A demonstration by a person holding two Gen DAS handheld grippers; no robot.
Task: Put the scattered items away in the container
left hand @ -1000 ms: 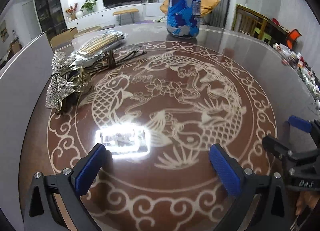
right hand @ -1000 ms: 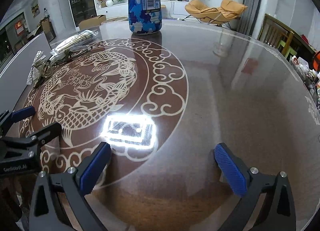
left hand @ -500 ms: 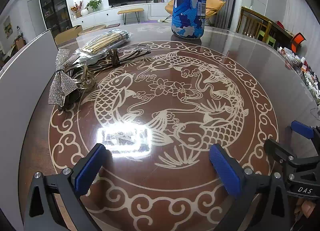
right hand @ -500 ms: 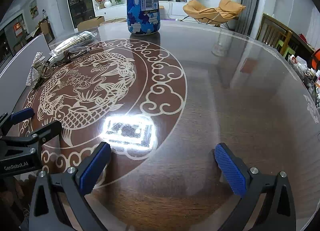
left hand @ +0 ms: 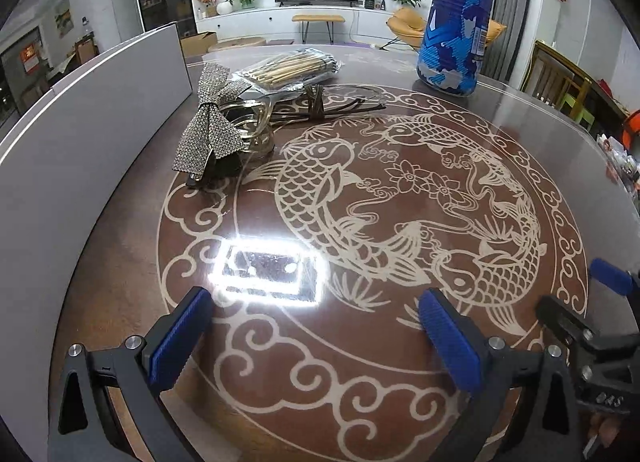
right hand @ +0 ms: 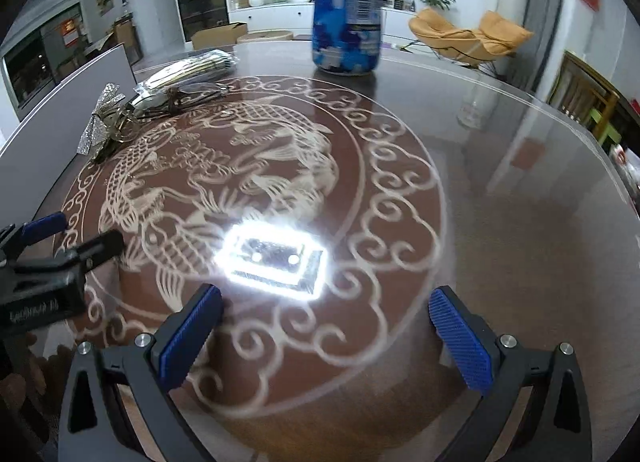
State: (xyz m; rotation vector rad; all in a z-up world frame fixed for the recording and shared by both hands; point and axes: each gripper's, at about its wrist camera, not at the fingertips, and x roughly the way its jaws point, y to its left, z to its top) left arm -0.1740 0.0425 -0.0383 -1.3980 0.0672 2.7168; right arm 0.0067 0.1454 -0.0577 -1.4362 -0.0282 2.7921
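Note:
Several small items lie together at the table's far left. In the left wrist view these are a rhinestone bow clip (left hand: 210,129), a clear hair claw (left hand: 250,121) beside it, thin dark-framed glasses (left hand: 324,103) and a plastic bag of sticks (left hand: 290,67). A tall blue printed canister (left hand: 456,17) stands upright at the far side. My left gripper (left hand: 316,342) is open and holds nothing, well short of the bow. My right gripper (right hand: 326,338) is open and holds nothing over the table's middle. From there I see the canister (right hand: 348,13) and the bow (right hand: 98,125).
A grey panel (left hand: 80,121) runs along the table's left edge, close behind the items. The glass-topped table (left hand: 400,402) carries a fish pattern and a bright lamp reflection (left hand: 268,270). Chairs (right hand: 592,101) and clutter stand beyond the right edge. Each gripper shows at the other view's edge.
The left wrist view has swung toward the cluster, so the bow and glasses sit closer and more central. The right wrist view has shifted a little and is blurred. Both grippers stay open.

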